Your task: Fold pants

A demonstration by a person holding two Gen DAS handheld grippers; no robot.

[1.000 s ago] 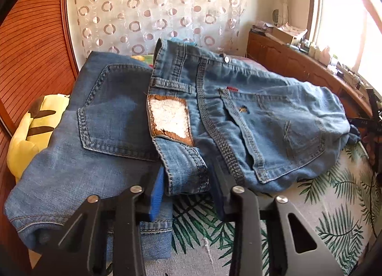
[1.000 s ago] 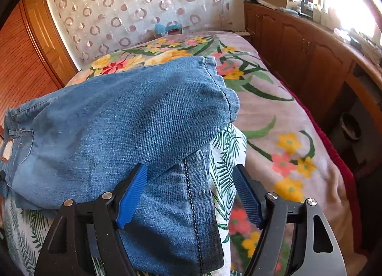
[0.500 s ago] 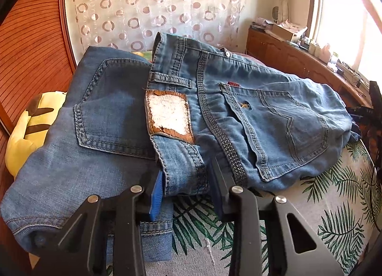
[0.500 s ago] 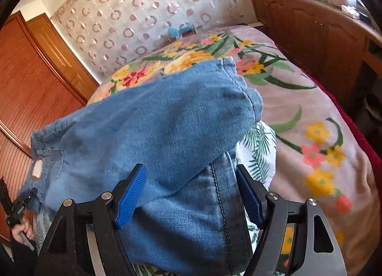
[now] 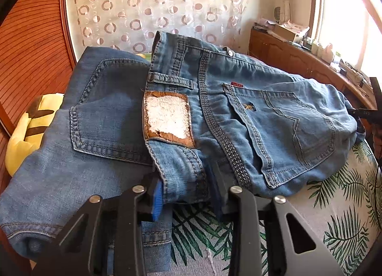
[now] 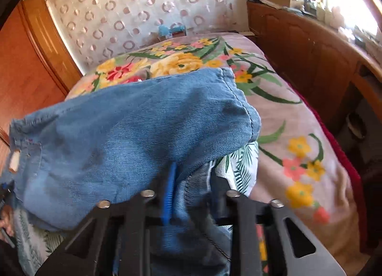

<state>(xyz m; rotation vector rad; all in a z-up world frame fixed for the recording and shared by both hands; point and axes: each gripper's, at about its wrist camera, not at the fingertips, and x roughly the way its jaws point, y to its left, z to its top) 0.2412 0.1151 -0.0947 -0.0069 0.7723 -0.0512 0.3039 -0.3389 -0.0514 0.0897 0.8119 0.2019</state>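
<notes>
Light blue jeans (image 5: 267,118) lie bunched on the bed, back pockets and a worn white waist patch (image 5: 167,118) facing up. My left gripper (image 5: 186,194) is shut on the jeans' waistband just below the patch. In the right wrist view the same jeans (image 6: 133,132) drape across the bed, and my right gripper (image 6: 191,194) is shut on a fold of a leg (image 6: 195,190). The lower part of that leg hangs between the fingers and is blurred.
A second, darker pair of jeans (image 5: 90,118) lies folded to the left under the waistband. A yellow plush toy (image 5: 28,127) sits at the far left. The floral bedspread (image 6: 298,147) ends at a wooden cabinet (image 6: 310,61) on the right. A patterned curtain (image 5: 152,8) hangs behind.
My right gripper has closed from wide open onto the jeans leg. My left gripper has closed tighter on the waistband and moved slightly nearer to the jeans.
</notes>
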